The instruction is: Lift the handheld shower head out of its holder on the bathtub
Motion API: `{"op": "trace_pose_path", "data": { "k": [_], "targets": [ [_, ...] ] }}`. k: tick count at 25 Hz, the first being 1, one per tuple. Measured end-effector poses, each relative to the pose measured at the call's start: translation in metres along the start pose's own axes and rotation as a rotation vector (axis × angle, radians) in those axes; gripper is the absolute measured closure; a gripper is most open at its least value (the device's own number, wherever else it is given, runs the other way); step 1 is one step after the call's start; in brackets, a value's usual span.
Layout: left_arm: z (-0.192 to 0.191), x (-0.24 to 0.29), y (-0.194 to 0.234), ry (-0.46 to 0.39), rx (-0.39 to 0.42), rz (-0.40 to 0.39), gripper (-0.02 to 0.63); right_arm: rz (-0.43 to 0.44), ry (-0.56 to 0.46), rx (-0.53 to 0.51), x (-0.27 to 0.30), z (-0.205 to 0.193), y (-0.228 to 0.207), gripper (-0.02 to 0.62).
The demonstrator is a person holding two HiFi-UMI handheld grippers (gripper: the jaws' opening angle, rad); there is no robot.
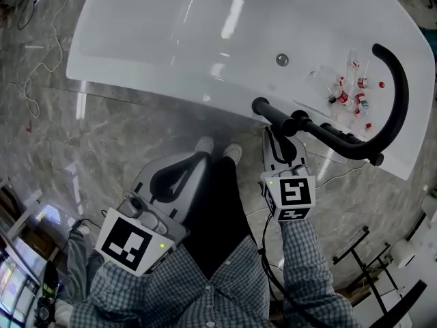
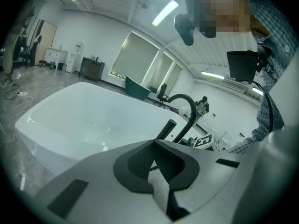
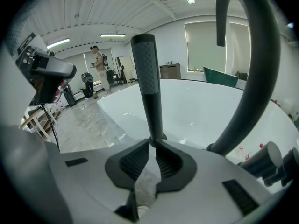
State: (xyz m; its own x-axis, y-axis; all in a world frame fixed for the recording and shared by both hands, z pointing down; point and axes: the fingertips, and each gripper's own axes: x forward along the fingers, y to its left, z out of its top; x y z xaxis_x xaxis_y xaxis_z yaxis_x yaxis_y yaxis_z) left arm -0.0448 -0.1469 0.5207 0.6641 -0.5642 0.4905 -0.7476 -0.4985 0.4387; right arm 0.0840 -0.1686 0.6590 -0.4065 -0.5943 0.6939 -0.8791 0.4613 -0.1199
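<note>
The black handheld shower head [image 1: 321,134] lies along the near rim of the white bathtub [image 1: 171,39], resting in black fittings beside the arched black spout [image 1: 399,87]. My right gripper [image 1: 282,134] is just in front of it, jaws shut with nothing between them. In the right gripper view the textured handle [image 3: 147,78] rises straight beyond my right gripper [image 3: 153,144], and the spout [image 3: 254,78] curves up at the right. My left gripper [image 1: 199,160] hangs lower, over the floor, and is shut and empty. From my left gripper [image 2: 154,144] the shower head [image 2: 166,129] and spout [image 2: 189,108] show beyond the tub.
Several small bottles [image 1: 351,94] and a clear container stand on the tub's deck behind the spout. A round overflow knob [image 1: 282,59] sits on the tub's inner wall. The person's shoes [image 1: 218,147] stand on the marble floor, and cables [image 1: 34,80] trail at the left.
</note>
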Motion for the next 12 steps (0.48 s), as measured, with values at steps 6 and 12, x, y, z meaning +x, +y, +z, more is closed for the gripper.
{"op": "trace_pose_path", "data": {
  "k": [6, 12],
  "targets": [
    [-0.006, 0.009, 0.008, 0.005, -0.02, 0.013, 0.604, 0.034, 0.023, -0.003, 0.019, -0.009, 0.002, 0.493],
    [-0.009, 0.017, 0.011, -0.009, -0.042, 0.024, 0.604, 0.034, 0.015, -0.003, 0.033, -0.01, -0.003, 0.465]
  ]
}}
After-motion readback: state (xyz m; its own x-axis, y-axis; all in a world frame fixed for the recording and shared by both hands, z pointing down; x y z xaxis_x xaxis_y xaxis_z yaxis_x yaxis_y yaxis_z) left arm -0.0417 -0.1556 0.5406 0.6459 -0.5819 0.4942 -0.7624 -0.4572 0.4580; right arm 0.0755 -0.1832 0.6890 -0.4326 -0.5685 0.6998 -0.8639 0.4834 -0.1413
